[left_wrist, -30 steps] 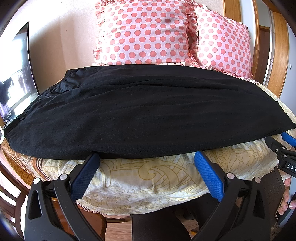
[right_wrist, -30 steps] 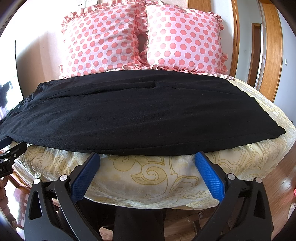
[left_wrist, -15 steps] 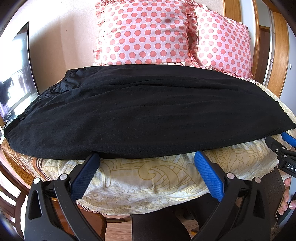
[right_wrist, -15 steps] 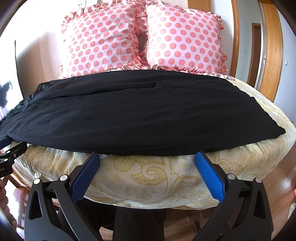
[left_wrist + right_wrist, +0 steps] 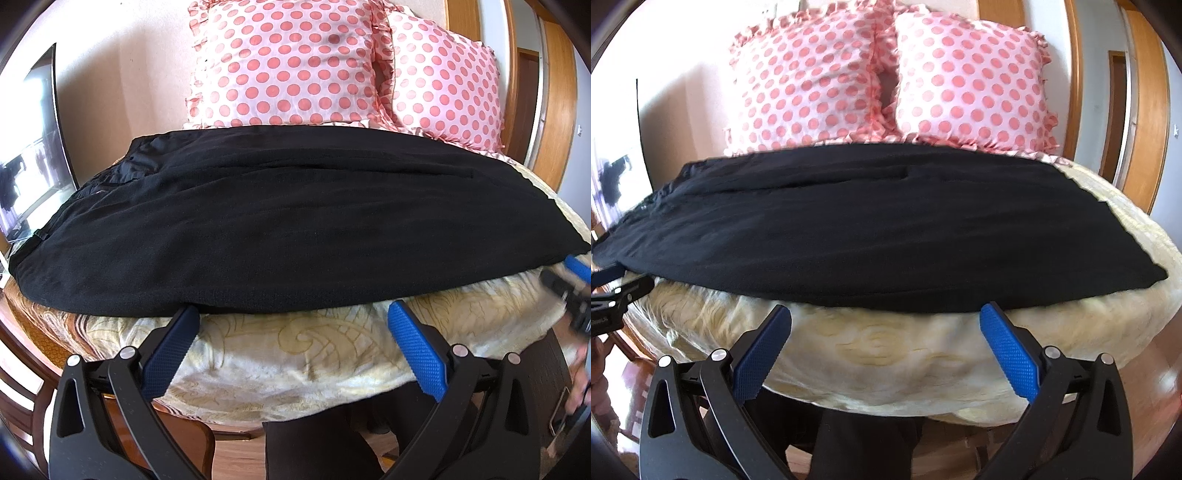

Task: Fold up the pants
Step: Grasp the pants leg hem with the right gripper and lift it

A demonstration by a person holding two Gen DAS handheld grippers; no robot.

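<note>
Black pants (image 5: pixel 280 221) lie flat across a cream patterned blanket (image 5: pixel 295 350), waistband to the left, leg ends to the right. They also show in the right wrist view (image 5: pixel 879 229). My left gripper (image 5: pixel 291 321) is open and empty at the pants' near edge, towards the waist half. My right gripper (image 5: pixel 884 321) is open and empty at the near edge, towards the leg half. The right gripper also shows blurred at the far right of the left wrist view (image 5: pixel 569 291).
Two pink polka-dot pillows (image 5: pixel 288 62) (image 5: pixel 971 77) stand behind the pants against the wall. A dark screen (image 5: pixel 33 147) stands at the left. A wooden door frame (image 5: pixel 1145 110) is at the right. The blanket's front edge (image 5: pixel 886 391) drops to a wooden floor.
The right gripper has moved: its view has shifted and blurred, and it looks blurred in the left wrist view. The left gripper and the pants have not moved.
</note>
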